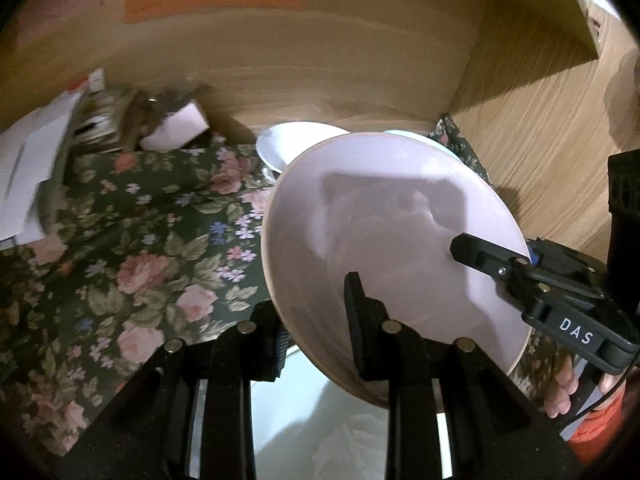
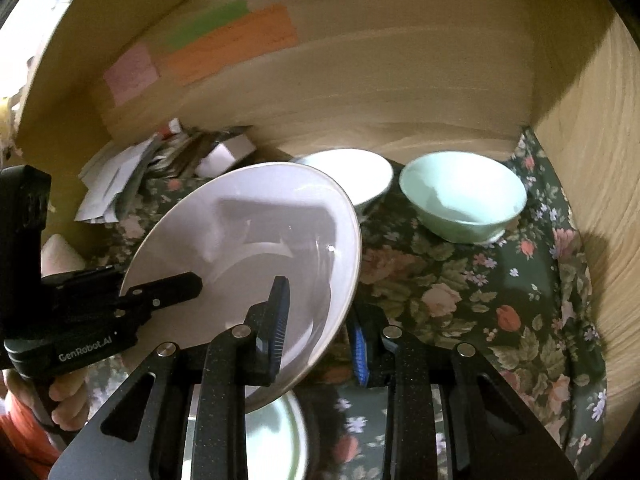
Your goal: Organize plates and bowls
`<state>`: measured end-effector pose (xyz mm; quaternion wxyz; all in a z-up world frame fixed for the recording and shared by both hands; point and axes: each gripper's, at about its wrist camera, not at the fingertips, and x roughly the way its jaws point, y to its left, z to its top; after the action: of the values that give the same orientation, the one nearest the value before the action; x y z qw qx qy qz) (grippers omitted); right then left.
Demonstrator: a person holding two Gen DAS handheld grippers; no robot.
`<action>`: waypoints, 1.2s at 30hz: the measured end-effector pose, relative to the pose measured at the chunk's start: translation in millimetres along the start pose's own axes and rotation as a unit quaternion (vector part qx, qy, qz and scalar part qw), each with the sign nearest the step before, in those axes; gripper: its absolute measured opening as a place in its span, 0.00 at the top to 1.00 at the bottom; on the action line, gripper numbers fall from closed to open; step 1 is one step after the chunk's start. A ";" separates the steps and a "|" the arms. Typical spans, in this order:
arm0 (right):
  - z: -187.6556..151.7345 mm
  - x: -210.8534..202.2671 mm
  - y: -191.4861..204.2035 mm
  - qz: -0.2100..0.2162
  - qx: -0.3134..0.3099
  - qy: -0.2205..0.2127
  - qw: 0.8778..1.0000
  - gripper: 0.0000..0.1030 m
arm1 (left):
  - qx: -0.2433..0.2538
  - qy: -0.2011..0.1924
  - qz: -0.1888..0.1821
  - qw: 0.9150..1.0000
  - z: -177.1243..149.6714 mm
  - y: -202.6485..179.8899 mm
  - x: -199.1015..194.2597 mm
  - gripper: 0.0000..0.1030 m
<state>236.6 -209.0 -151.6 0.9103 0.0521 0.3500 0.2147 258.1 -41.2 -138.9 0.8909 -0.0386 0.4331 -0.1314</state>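
Observation:
A pale pink plate point(image 1: 392, 240) is held tilted above the floral cloth, gripped from both sides. My left gripper point(image 1: 316, 328) is shut on its near rim, and my right gripper point(image 1: 480, 256) enters from the right with one finger over the plate face. In the right wrist view the same pink plate point(image 2: 256, 248) sits between my right gripper's point(image 2: 320, 332) fingers, while my left gripper point(image 2: 176, 284) clamps its left rim. A white bowl point(image 2: 352, 176) and a mint green bowl point(image 2: 464, 196) stand behind. A pale green plate point(image 2: 276, 440) lies below the pink one.
The floral cloth point(image 1: 140, 248) covers the surface. Wooden walls point(image 2: 400, 80) close the back and right side. A pile of papers and clutter point(image 2: 132, 172) sits at the back left. Coloured sticky notes point(image 2: 224, 40) are on the back wall.

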 end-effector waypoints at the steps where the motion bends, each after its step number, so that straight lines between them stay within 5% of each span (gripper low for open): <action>1: 0.0 -1.6 4.9 0.003 -0.003 -0.001 1.000 0.76 | -0.002 -0.003 0.002 1.000 -1.9 2.9 -5.7 0.75; 19: -12.2 -3.0 102.3 0.056 -0.061 -0.002 0.997 0.76 | -0.044 -0.044 0.058 0.996 -57.5 70.2 -96.8 0.75; 36: -41.1 33.9 178.0 0.104 -0.107 0.035 0.988 0.76 | -0.109 -0.035 0.094 0.989 -116.7 134.5 -129.0 0.75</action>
<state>169.0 -36.1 -159.7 0.8703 -0.0175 0.3495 0.3464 117.7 128.0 -137.8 0.9042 -0.0993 0.4154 0.0027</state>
